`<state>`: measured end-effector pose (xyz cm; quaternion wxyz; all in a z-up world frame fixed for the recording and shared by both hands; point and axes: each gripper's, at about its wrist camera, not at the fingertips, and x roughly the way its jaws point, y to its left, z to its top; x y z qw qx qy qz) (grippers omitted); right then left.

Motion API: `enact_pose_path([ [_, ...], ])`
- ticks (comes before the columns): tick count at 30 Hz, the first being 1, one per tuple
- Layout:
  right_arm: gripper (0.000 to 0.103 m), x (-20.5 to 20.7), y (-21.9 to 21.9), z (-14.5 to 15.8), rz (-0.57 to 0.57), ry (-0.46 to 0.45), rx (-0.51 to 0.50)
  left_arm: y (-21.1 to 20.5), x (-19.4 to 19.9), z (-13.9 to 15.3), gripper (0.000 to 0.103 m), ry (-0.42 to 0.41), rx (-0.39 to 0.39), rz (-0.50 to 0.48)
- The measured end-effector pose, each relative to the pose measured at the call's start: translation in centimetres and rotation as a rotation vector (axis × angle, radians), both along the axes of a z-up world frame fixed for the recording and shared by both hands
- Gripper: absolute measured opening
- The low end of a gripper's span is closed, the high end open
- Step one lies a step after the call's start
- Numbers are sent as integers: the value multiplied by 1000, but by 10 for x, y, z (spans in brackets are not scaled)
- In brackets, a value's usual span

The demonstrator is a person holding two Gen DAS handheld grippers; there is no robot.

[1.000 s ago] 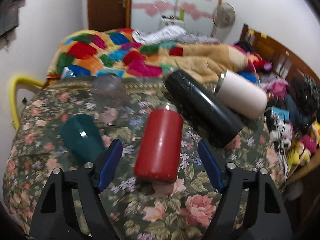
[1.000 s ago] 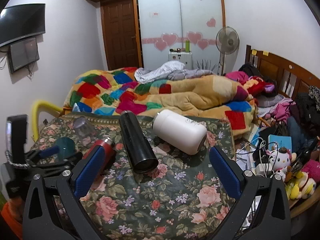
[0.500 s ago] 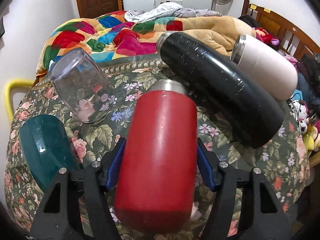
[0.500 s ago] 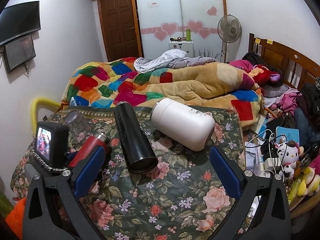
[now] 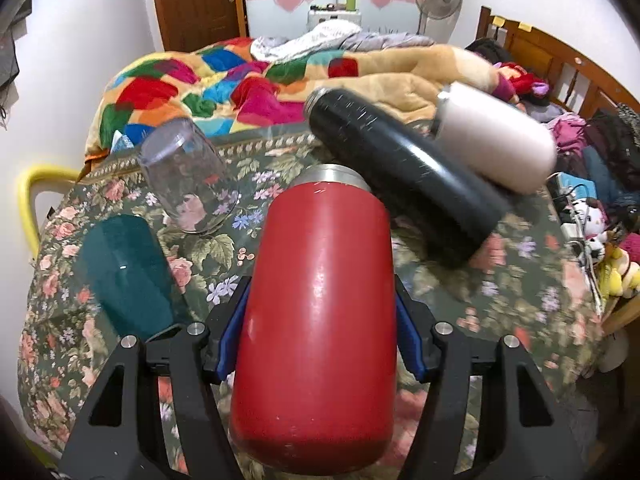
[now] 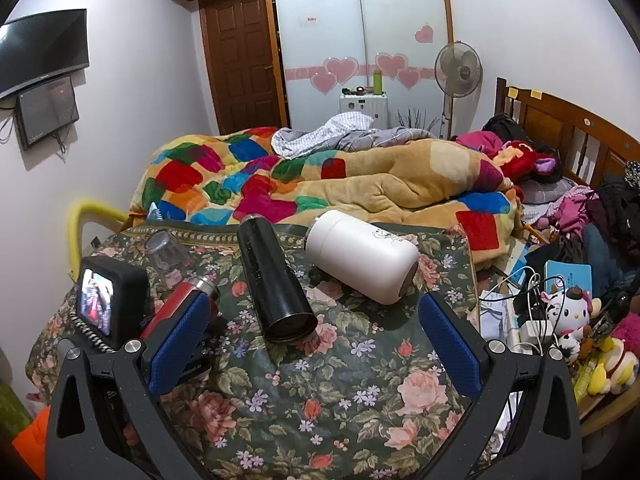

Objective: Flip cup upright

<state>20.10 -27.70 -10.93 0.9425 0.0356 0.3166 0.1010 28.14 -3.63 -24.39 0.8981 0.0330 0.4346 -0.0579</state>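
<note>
Gripping red cup (image 5: 320,320): left gripper (image 5: 318,336); right gripper (image 6: 316,344) spread; no legible writing.

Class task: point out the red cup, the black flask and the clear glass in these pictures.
red cup (image 5: 320,320): left wrist view, mid body.
black flask (image 6: 272,280): right wrist view, mid barrel.
clear glass (image 5: 188,176): left wrist view, side wall.

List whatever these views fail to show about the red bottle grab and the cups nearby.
- Left wrist view: pad contact of the left hand-held gripper is hidden by the red bottle.
- Left wrist view: the black bottle and white bottle are motion-blurred.
- Right wrist view: the red bottle's base is hidden behind the blue finger pad.
</note>
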Motion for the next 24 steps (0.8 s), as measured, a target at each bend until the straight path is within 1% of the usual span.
enact_pose_path([
  [6, 103, -19, -9, 13, 4, -33, 16, -18, -33, 35, 63, -54, -11, -50],
  [9, 103, -30, -13, 18, 8, -49, 19, -30, -45, 43, 63, -64, -22, -78],
  [12, 103, -39, -18, 20, 6, -58, 19, -44, -53, 44, 63, -48, -43, -104],
  [17, 103, -46, -26, 17, 0, -47, 23, -68, -55, 26, 63, -1, -44, -135],
  [19, 103, -47, -29, 14, -6, -35, 27, -76, -54, 16, 63, 14, -23, -142],
  [21, 103, -49, -34, 10, -8, -19, 36, -83, -53, 0, 63, 34, 2, -145],
  [24, 103, -48, -38, 4, -9, 5, 40, -84, -46, -21, 63, 85, 7, -132],
])
